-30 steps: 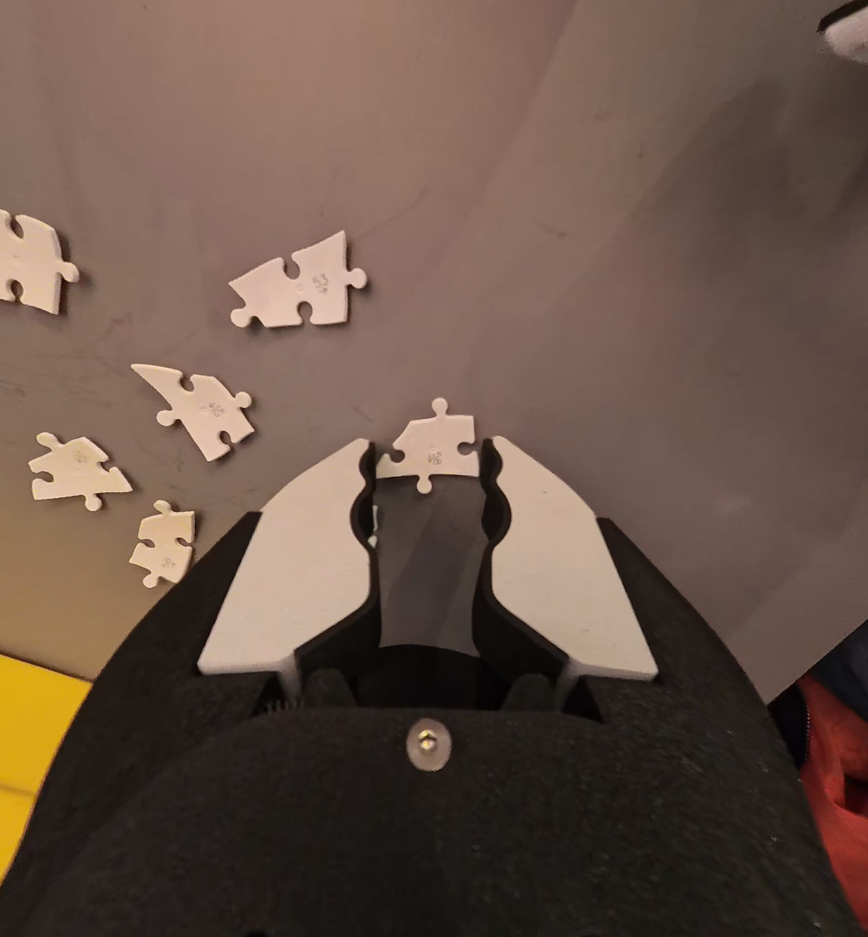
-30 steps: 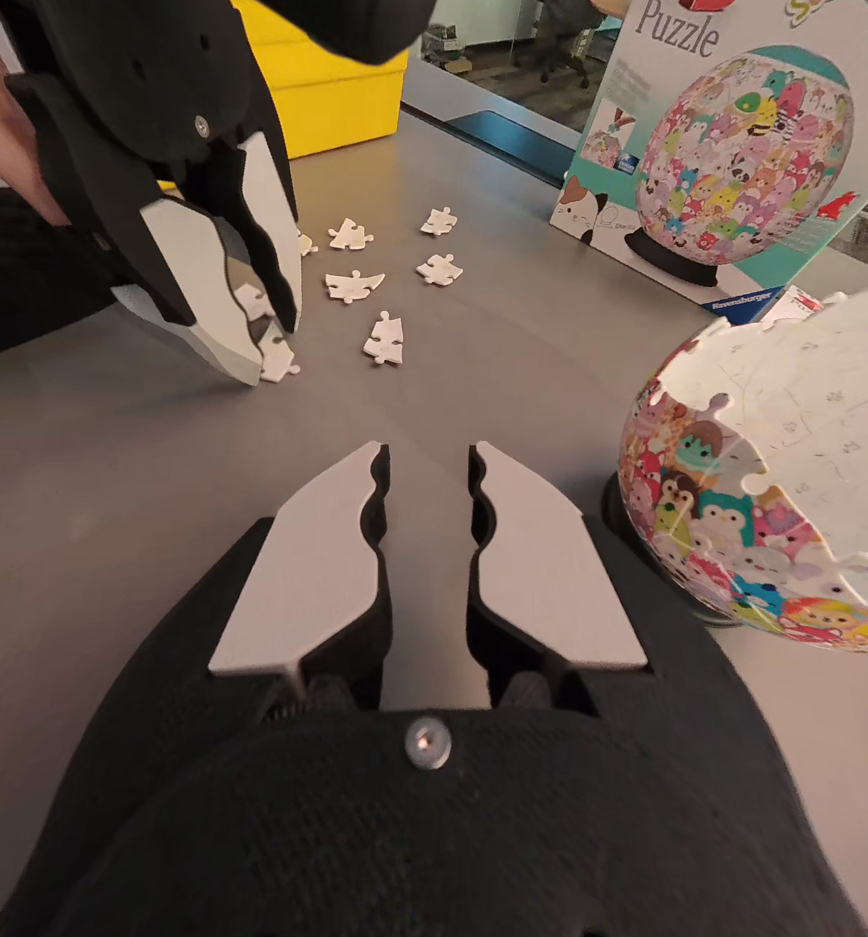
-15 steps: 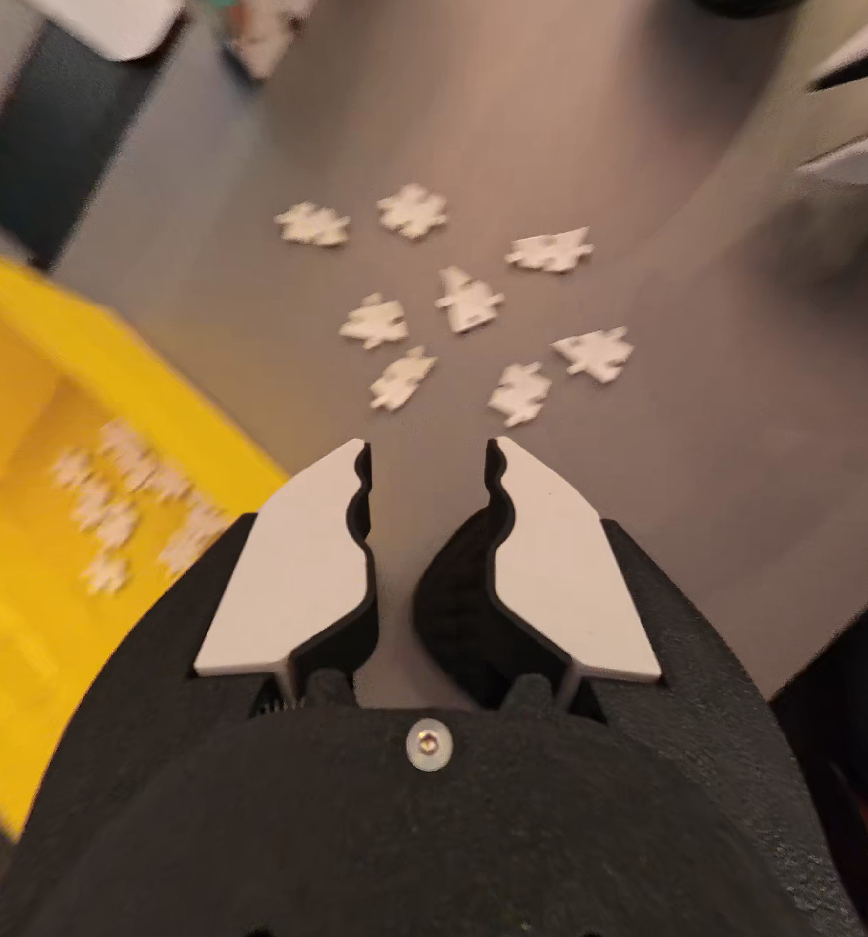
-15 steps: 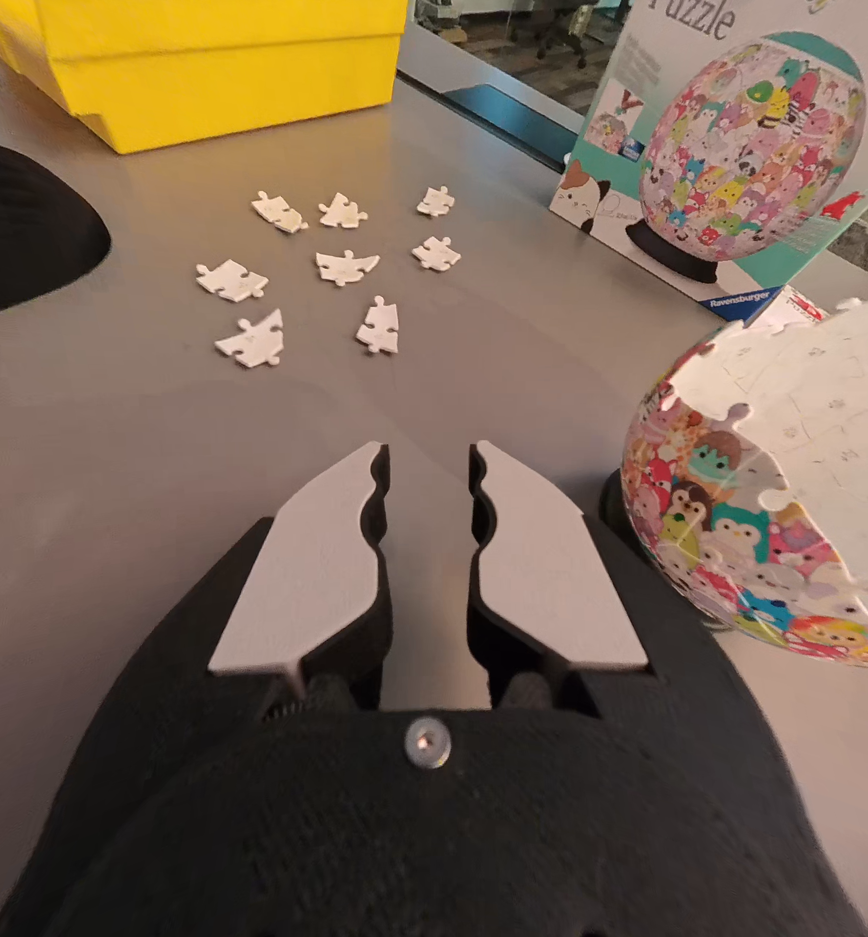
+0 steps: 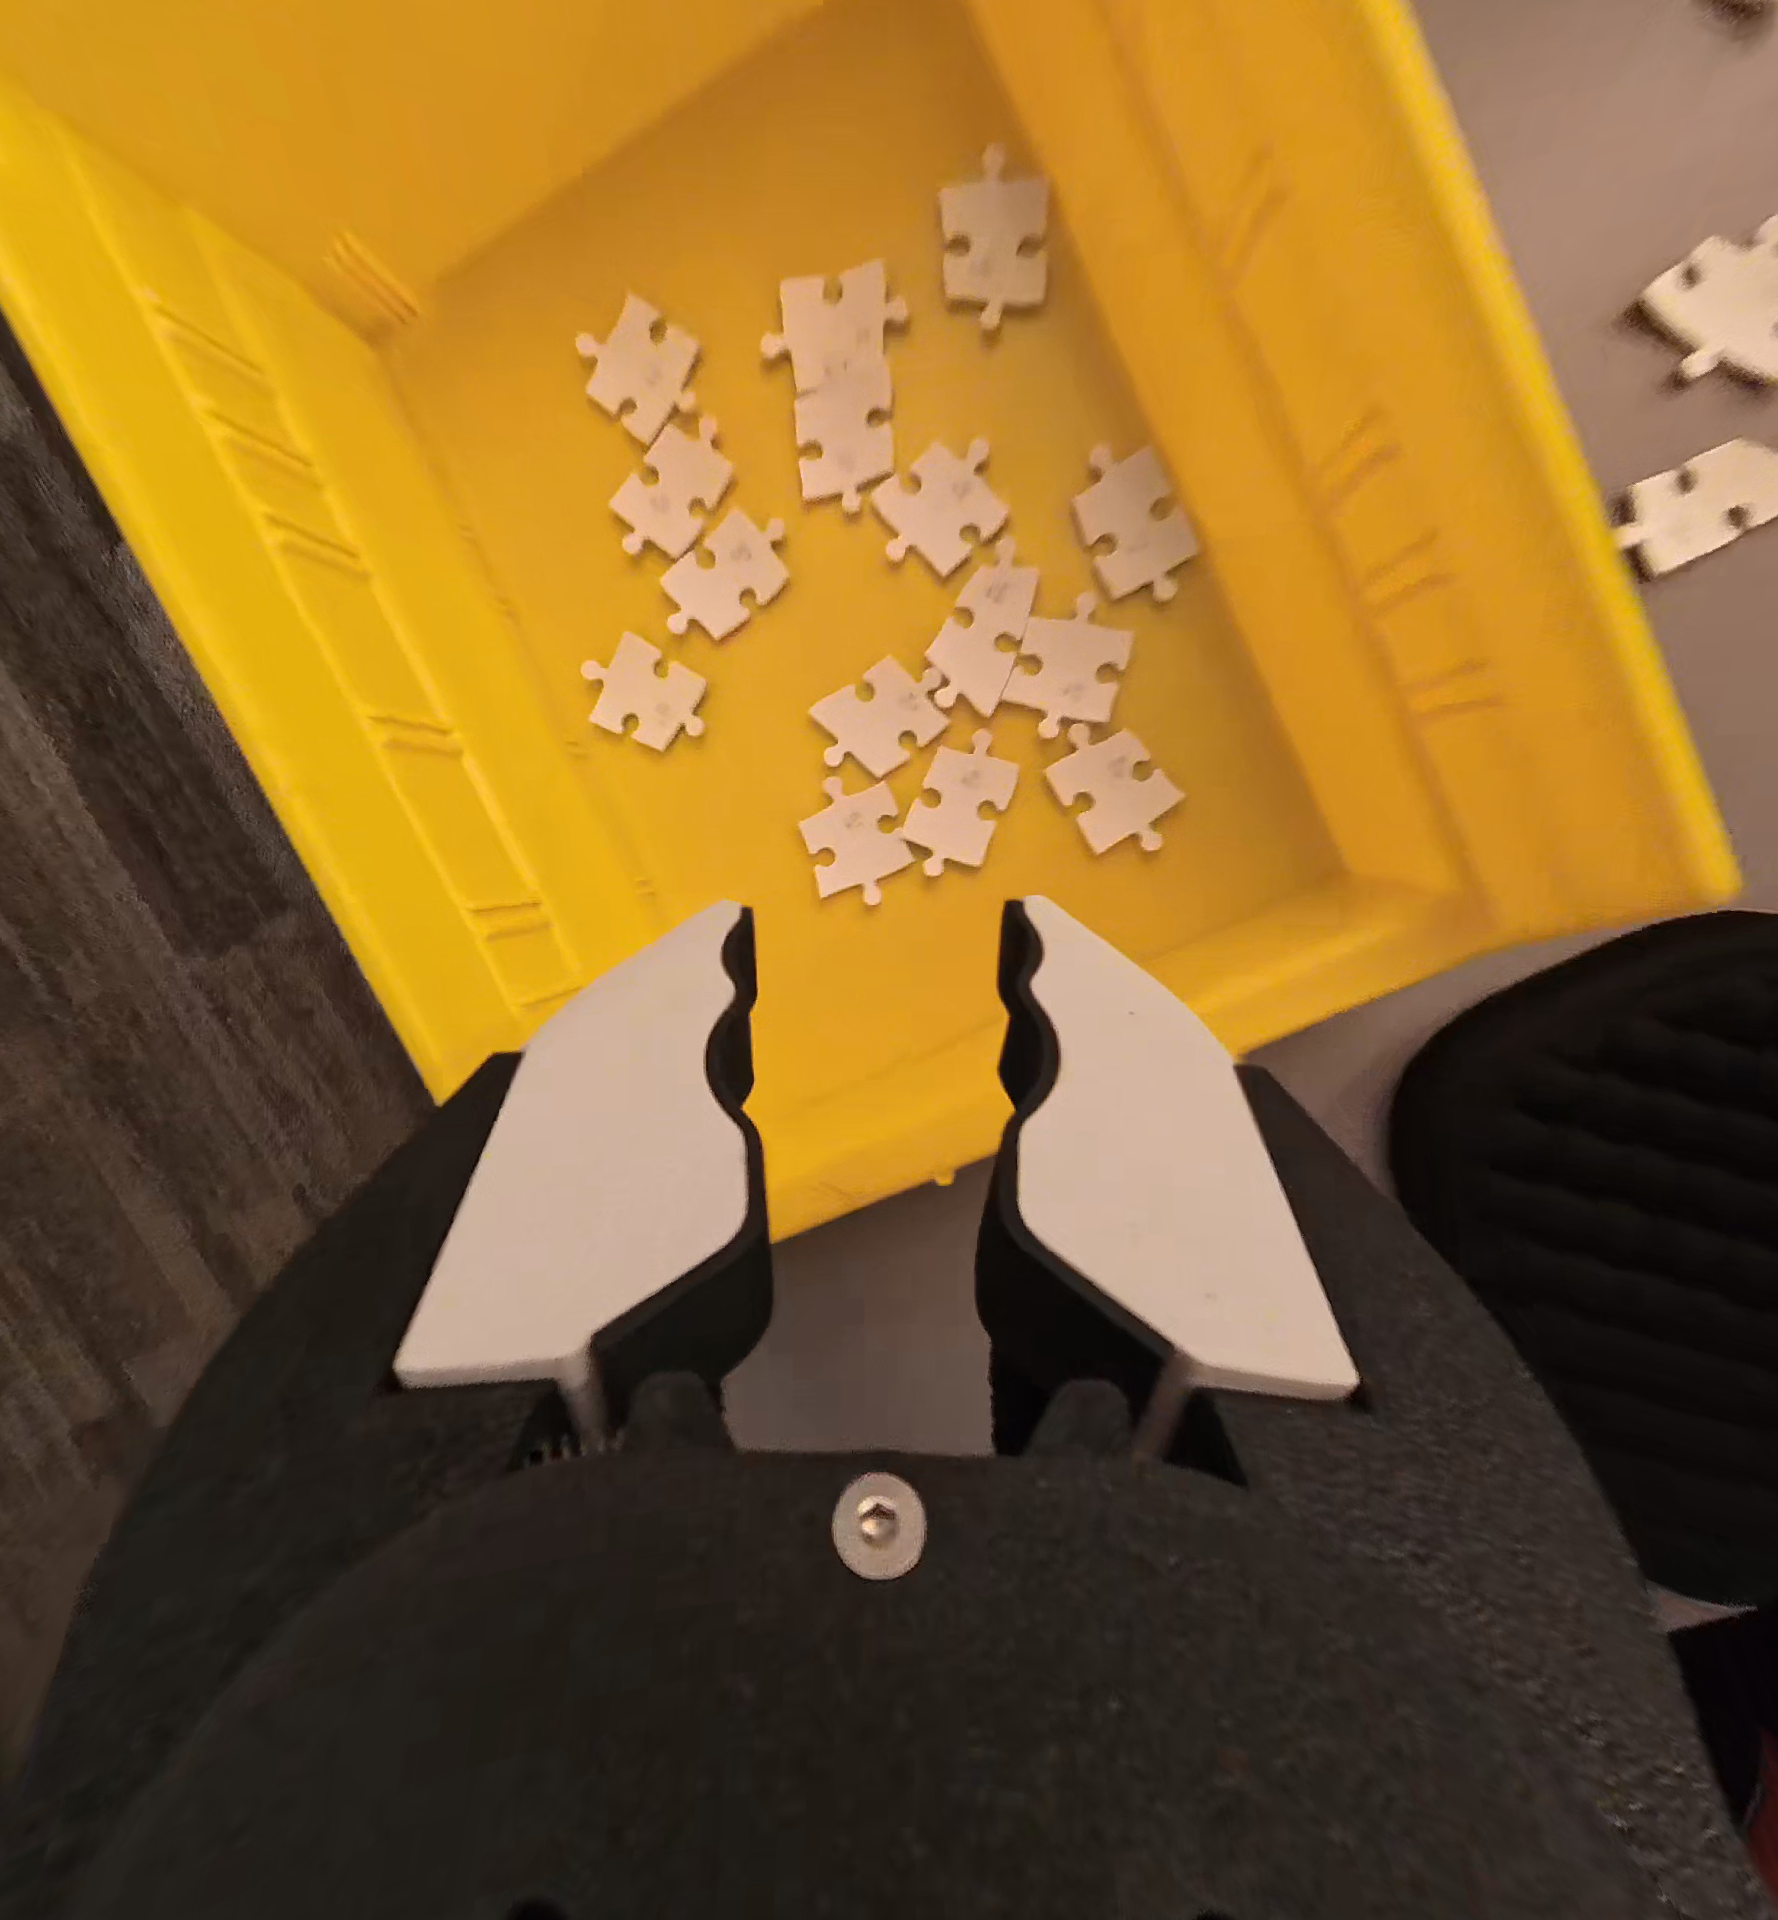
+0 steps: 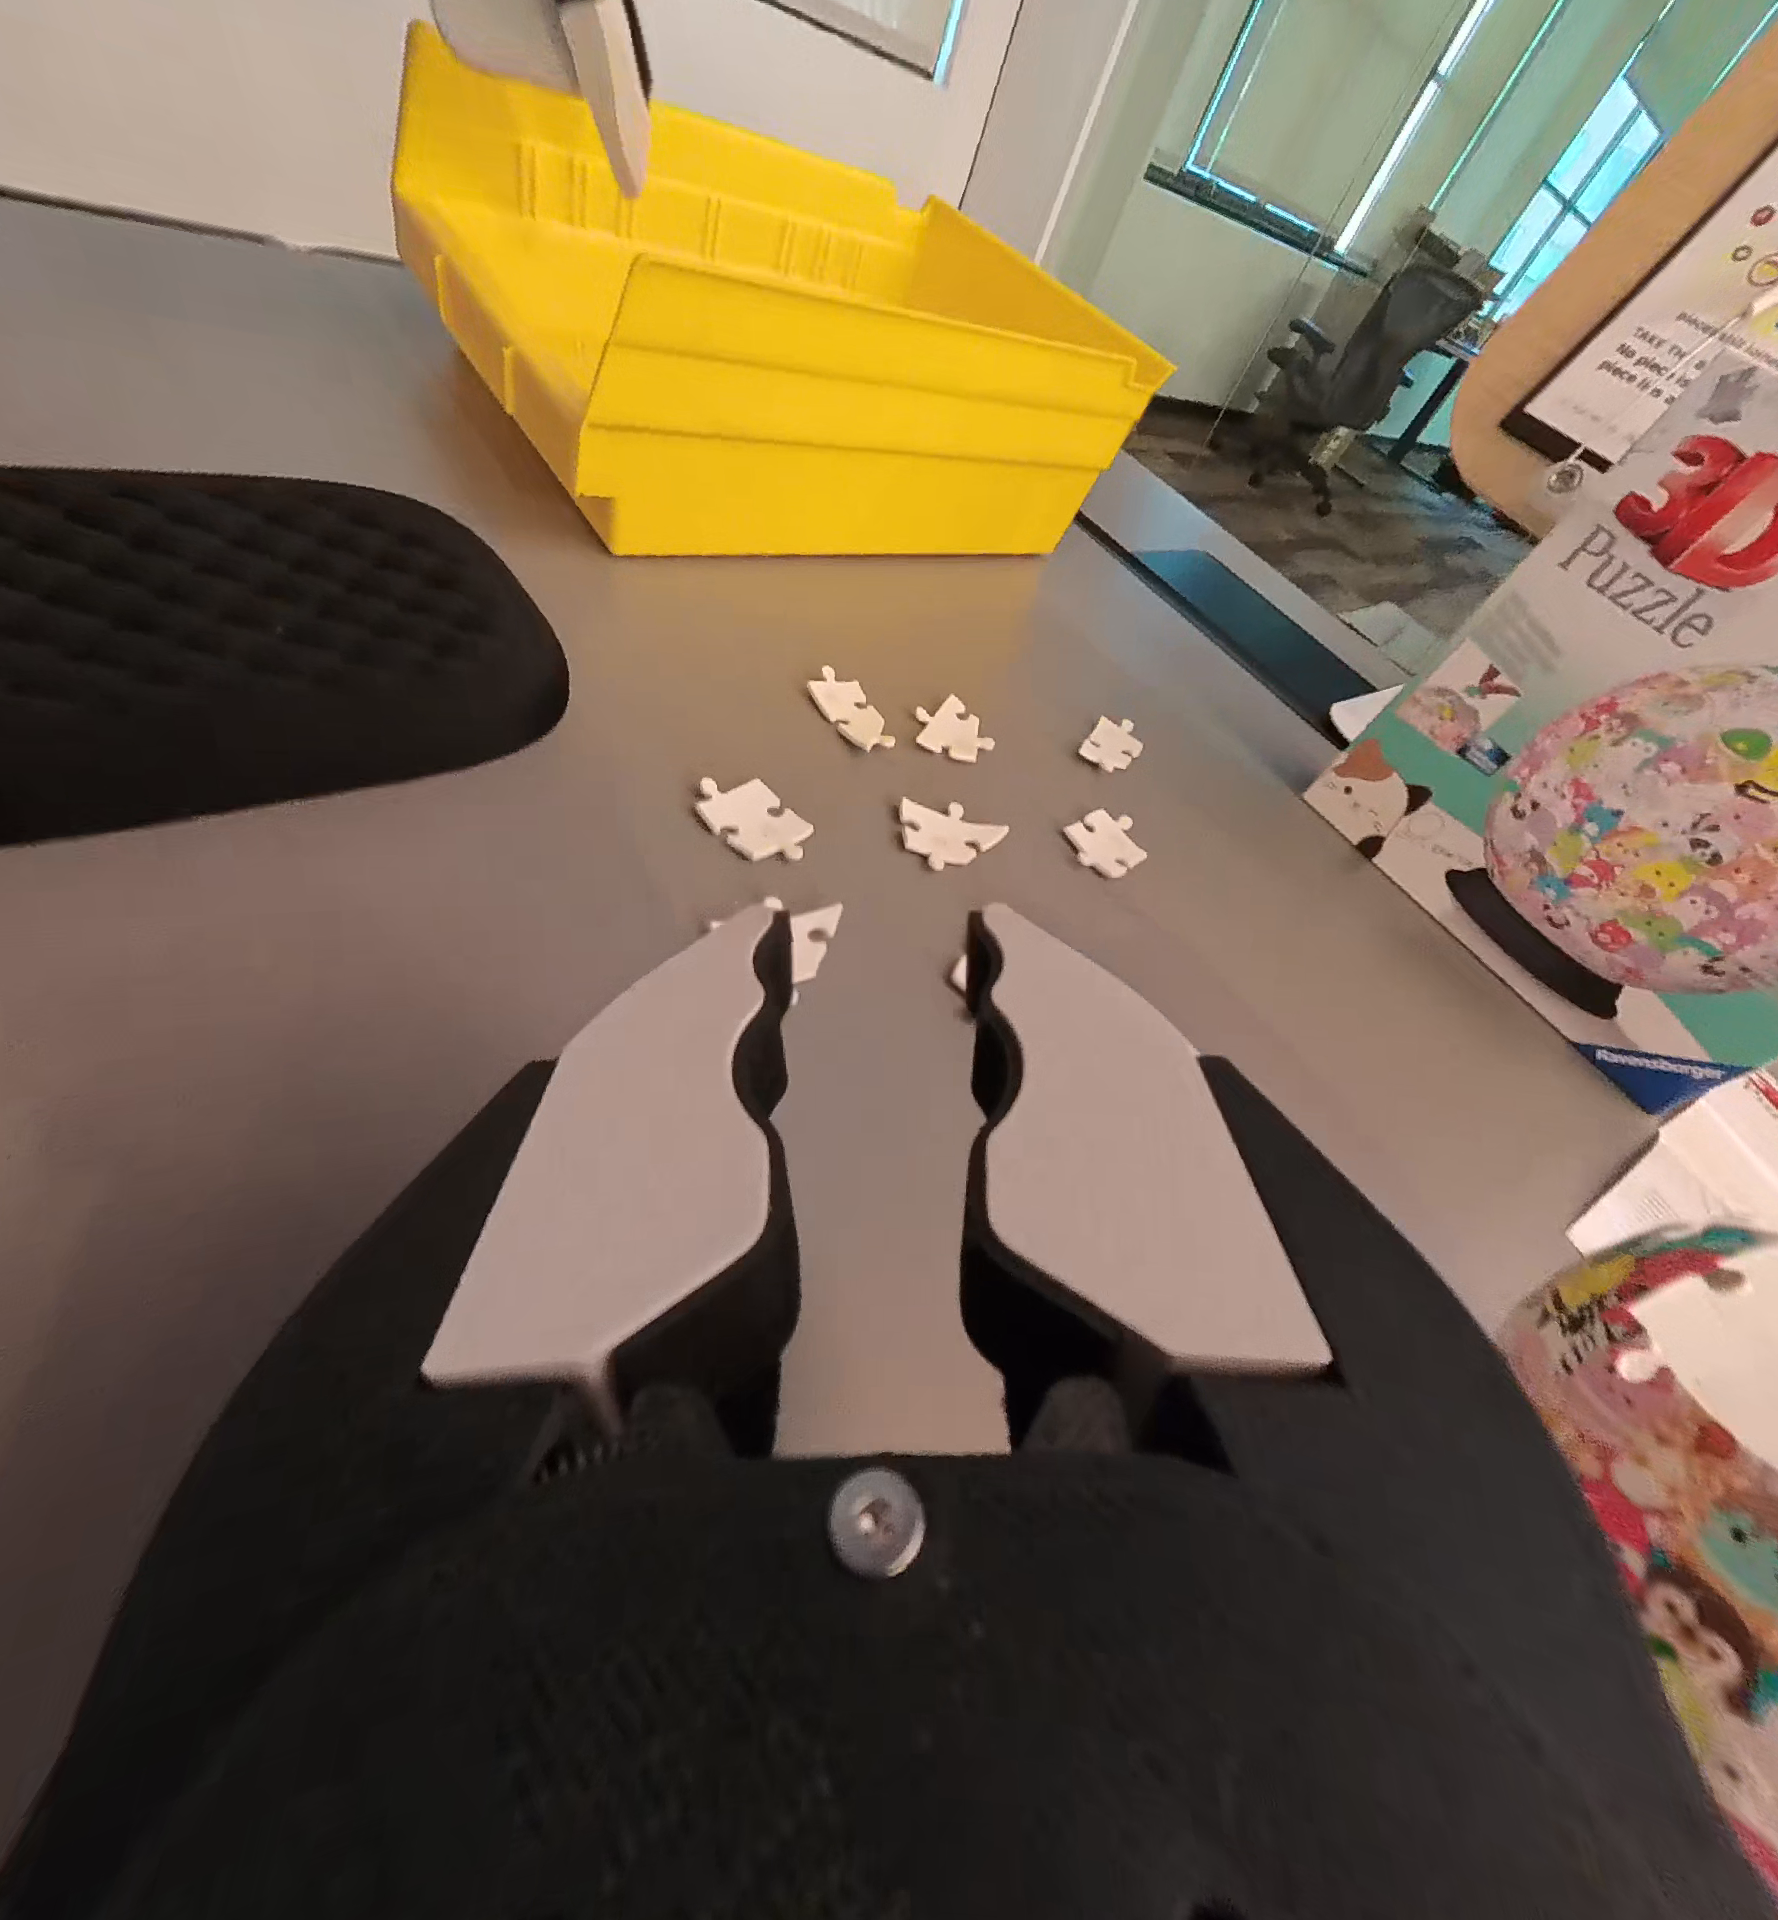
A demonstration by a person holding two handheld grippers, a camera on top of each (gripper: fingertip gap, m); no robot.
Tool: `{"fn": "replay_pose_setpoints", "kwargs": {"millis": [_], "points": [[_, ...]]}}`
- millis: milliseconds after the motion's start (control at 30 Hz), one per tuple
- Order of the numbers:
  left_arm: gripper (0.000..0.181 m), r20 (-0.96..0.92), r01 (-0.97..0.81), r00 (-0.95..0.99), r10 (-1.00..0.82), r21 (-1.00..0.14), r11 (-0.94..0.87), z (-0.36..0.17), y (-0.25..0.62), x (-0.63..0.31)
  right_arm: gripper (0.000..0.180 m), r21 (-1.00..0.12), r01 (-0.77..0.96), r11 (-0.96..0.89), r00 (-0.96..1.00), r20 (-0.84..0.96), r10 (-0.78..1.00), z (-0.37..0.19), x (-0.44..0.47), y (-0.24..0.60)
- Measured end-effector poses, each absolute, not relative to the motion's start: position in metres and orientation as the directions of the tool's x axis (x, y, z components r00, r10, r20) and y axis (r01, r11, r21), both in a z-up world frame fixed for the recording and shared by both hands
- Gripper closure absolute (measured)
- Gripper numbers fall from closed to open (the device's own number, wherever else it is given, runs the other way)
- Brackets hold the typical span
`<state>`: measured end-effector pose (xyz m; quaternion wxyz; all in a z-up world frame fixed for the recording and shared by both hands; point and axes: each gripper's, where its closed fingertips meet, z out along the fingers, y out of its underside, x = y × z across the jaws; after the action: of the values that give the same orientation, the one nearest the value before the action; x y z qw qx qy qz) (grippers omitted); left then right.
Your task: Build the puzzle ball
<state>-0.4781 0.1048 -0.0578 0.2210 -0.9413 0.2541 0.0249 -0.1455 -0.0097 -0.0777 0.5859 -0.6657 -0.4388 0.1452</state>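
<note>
My left gripper (image 5: 874, 914) is open and empty, hovering over a yellow bin (image 5: 1550, 520) that holds several white puzzle pieces (image 5: 864, 707), blank side up. One of its fingers (image 6: 615, 94) shows above the bin in the right wrist view. My right gripper (image 6: 880, 925) is open and empty, low over the grey table (image 6: 241, 1039), pointing at several loose white pieces (image 6: 755, 821). One piece (image 6: 812, 940) lies by its left fingertip and another (image 6: 960, 971) peeks out by its right. The partly built colourful puzzle ball (image 6: 1695, 1507) is at the lower right, blurred.
The yellow bin (image 6: 812, 416) stands at the table's far side. The puzzle box (image 6: 1643, 779) stands at the right, with white paper (image 6: 1747, 1164) in front of it. A black mesh pad (image 6: 189, 644) lies at the left, also in the left wrist view (image 5: 1633, 1195). Carpet floor (image 5: 85, 831) lies beyond the bin. The left gripper's tips are roughly 35 cm from the right gripper's.
My left gripper left a piece on the table with the others and swung over to the yellow bin. My right gripper turned left towards the loose pieces; the ball slid to the view's lower right.
</note>
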Motion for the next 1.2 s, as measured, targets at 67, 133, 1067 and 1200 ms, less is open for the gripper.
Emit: {"fn": "replay_pose_setpoints", "kwargs": {"millis": [67,133,1067,1200], "points": [[0.136,-0.157,-0.505,0.862,-0.482,-0.342,-0.793,-0.07,0.111,-0.485,0.147,-0.923,0.375,0.084,0.579,0.304,0.756,-0.072,-0.151,-0.006],[0.136,-0.16,-0.543,0.839,-0.519,-0.271,-0.795,-0.083,0.115,-0.489,0.147,-0.939,0.33,0.093,0.592,0.282,0.755,-0.066,-0.153,-0.003],[0.138,-0.173,-0.907,0.412,-0.894,0.011,-0.42,-0.12,0.112,-0.491,0.147,-0.965,0.237,0.116,0.61,0.241,0.755,-0.064,-0.145,0.002],[0.139,-0.246,-0.901,0.412,-0.877,0.034,-0.432,-0.111,0.125,-0.505,0.147,-0.96,0.252,0.121,0.605,0.254,0.755,-0.066,-0.146,0.002]]}}
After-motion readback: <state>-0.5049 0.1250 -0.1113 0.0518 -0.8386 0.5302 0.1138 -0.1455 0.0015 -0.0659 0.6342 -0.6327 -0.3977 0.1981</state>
